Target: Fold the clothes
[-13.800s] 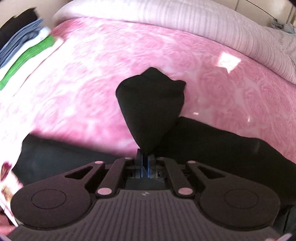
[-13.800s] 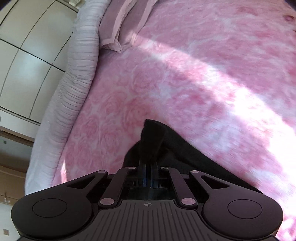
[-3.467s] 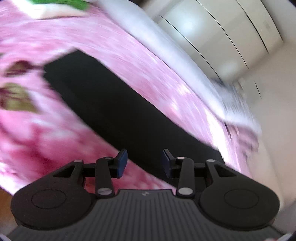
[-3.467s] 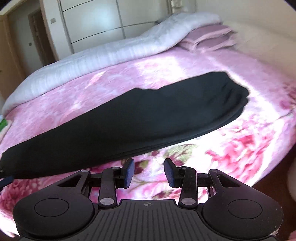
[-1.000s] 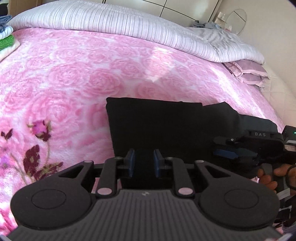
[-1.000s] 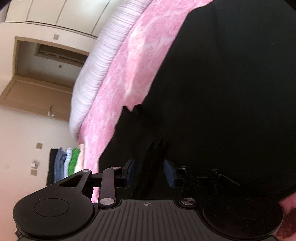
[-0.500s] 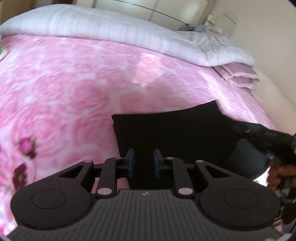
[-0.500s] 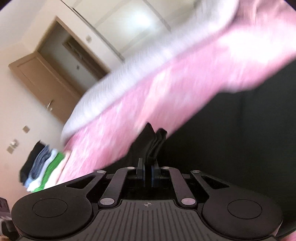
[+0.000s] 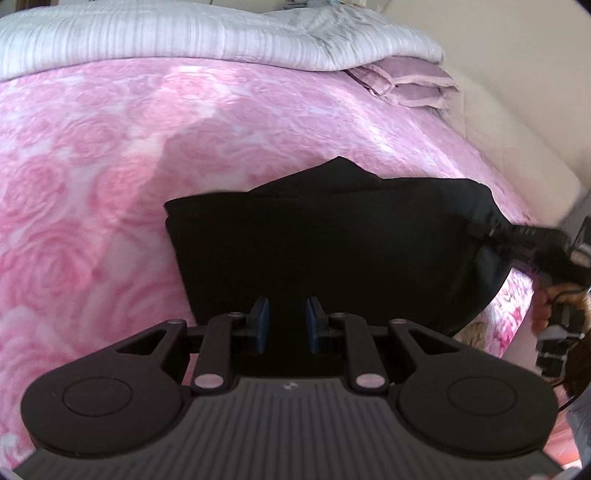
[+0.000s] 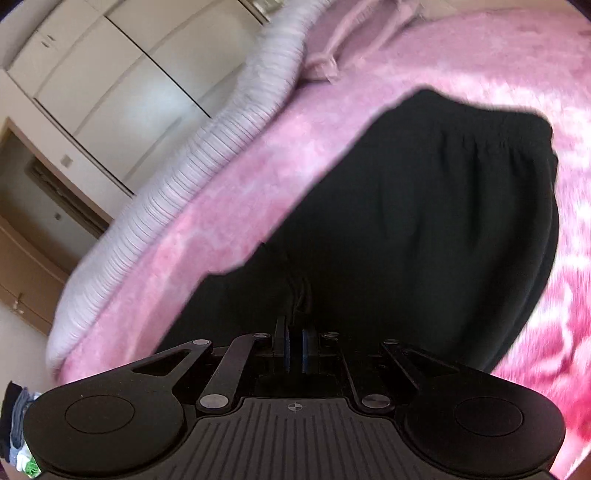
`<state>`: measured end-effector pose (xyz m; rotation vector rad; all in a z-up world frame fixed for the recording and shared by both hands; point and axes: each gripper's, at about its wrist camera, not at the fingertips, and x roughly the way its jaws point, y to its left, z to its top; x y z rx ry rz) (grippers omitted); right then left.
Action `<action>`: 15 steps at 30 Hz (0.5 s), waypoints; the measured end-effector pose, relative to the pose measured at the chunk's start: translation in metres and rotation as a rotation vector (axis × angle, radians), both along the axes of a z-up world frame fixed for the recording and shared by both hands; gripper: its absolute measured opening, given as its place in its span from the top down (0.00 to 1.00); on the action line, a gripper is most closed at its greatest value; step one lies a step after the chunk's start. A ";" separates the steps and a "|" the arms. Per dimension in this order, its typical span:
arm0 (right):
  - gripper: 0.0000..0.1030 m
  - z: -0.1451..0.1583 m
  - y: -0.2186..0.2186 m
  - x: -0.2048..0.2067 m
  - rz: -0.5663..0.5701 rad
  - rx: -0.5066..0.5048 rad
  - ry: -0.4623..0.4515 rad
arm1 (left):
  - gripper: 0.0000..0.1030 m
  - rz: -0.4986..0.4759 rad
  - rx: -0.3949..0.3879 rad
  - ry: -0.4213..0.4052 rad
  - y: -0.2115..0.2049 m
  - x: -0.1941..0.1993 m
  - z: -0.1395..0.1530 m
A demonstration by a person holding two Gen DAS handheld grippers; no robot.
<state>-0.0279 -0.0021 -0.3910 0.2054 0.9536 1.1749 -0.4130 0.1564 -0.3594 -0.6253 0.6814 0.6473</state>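
Black trousers [image 9: 332, 251] lie folded lengthwise on the pink rose blanket [image 9: 92, 166]. My left gripper [image 9: 286, 325] hovers over their near edge with a gap between its blue pads, and I cannot tell if cloth is in it. My right gripper [image 10: 294, 349] is shut on a bunched edge of the trousers [image 10: 424, 221]; the elastic waistband [image 10: 491, 140] shows at the far end. In the left wrist view the right gripper [image 9: 517, 236] holds the right end of the trousers lifted off the blanket.
A white ribbed duvet [image 9: 184, 33] and pale purple pillows [image 9: 402, 81] lie along the far side of the bed. White wardrobe doors [image 10: 122, 66] stand behind. A stack of folded clothes [image 10: 18, 439] shows at the lower left of the right wrist view.
My right gripper closed on the trousers' edge and has lifted that end up and over toward the left. My left gripper has stayed at the near edge, its pads a little wider apart.
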 end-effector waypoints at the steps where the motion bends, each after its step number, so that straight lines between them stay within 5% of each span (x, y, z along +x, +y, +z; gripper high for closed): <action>1: 0.96 0.010 -0.004 0.001 0.001 0.030 -0.039 | 0.84 -0.007 0.006 0.003 -0.001 0.004 0.001; 6: 0.96 0.031 -0.023 0.034 -0.056 0.103 -0.143 | 0.84 -0.048 0.002 0.022 -0.003 0.034 -0.005; 10: 0.96 -0.003 -0.035 0.081 -0.169 -0.002 -0.086 | 0.84 -0.071 -0.009 0.042 -0.009 0.057 -0.014; 12: 0.96 -0.007 -0.047 0.095 -0.180 0.022 -0.037 | 0.84 -0.086 -0.004 0.048 -0.012 0.065 -0.015; 15: 0.96 0.011 -0.062 0.096 -0.159 0.085 -0.103 | 0.84 -0.090 0.001 0.059 -0.014 0.073 -0.016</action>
